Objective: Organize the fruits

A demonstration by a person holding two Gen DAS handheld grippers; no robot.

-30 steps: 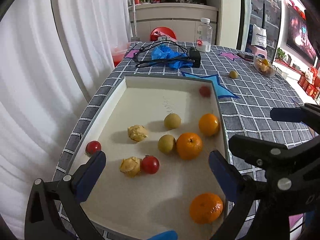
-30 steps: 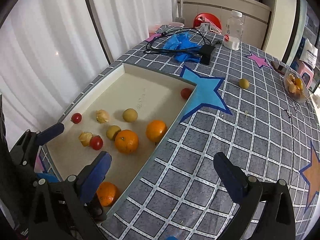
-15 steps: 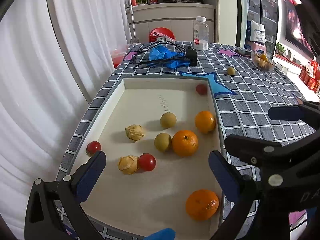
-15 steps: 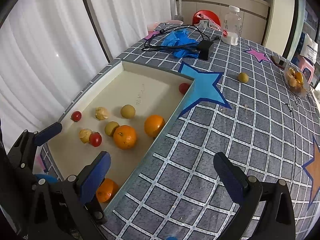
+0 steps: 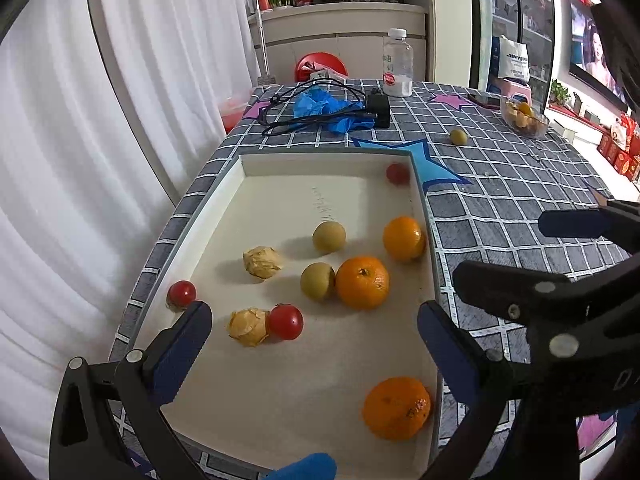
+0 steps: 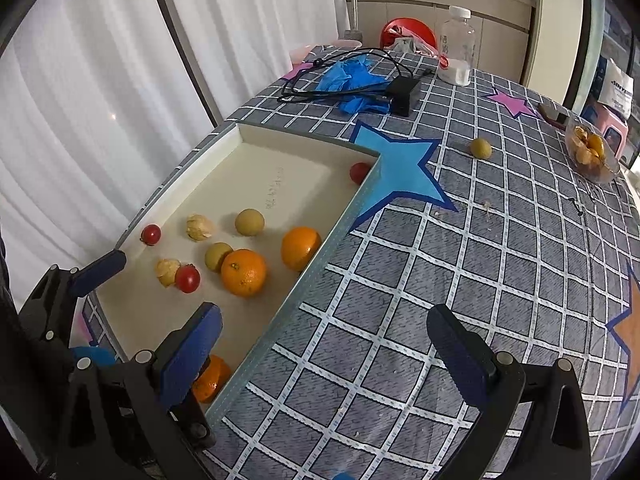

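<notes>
Both tools are spread wide and hold nothing: the left tool point(image 5: 312, 344) hangs over the near end of the white tray point(image 5: 216, 200), the right tool point(image 6: 324, 344) over the checked tablecloth point(image 6: 440, 280) just beside the tray's long wall. Most fruit already lies in the tray: three oranges point(image 5: 362, 282), two yellow-green round fruits point(image 5: 328, 236), two husked physalis point(image 5: 262, 262) and three cherry tomatoes point(image 5: 285, 321). One yellow-green fruit point(image 6: 480, 148) sits alone on the cloth toward the table's far edge, well apart from the tray. Being round, it could probably roll off the table if nudged off-centre, and a hard squeeze would likely split a tomato. Also at the far edge are a clear bottle point(image 6: 456, 56), blue gloves point(image 6: 352, 80) under a black cable, and a glass bowl of fruit point(image 6: 592, 152). White curtains hang along the tray side of the room.
</notes>
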